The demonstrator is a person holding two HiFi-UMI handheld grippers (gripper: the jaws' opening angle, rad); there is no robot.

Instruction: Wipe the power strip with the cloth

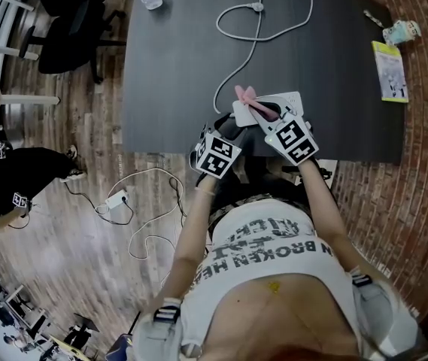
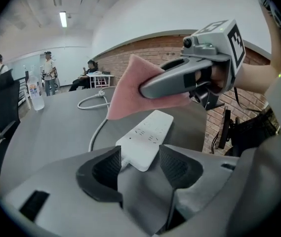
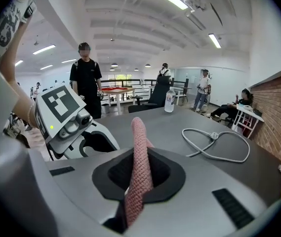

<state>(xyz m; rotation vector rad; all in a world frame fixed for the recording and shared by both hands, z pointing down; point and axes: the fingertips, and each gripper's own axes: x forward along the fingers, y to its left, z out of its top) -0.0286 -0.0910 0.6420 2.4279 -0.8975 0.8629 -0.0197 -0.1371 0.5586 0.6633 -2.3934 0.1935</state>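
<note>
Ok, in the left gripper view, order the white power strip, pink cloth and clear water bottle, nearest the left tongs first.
1. White power strip, directly ahead.
2. Pink cloth, above its far end.
3. Clear water bottle, far left.

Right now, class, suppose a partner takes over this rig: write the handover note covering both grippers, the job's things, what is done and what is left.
Left gripper: open. The near end of the white power strip shows between its jaws, and the pads are not on it.
Right gripper: shut on the pink cloth, held over the strip's far end. Contact can't be told.
The strip lies flat near the person's edge of the dark table, with its white cable looped away.
Done: the cloth is gripped and at the strip. Any wiping so far can't be told.
Left: wipe along the strip's top, probably steadying it with the left gripper.
</note>
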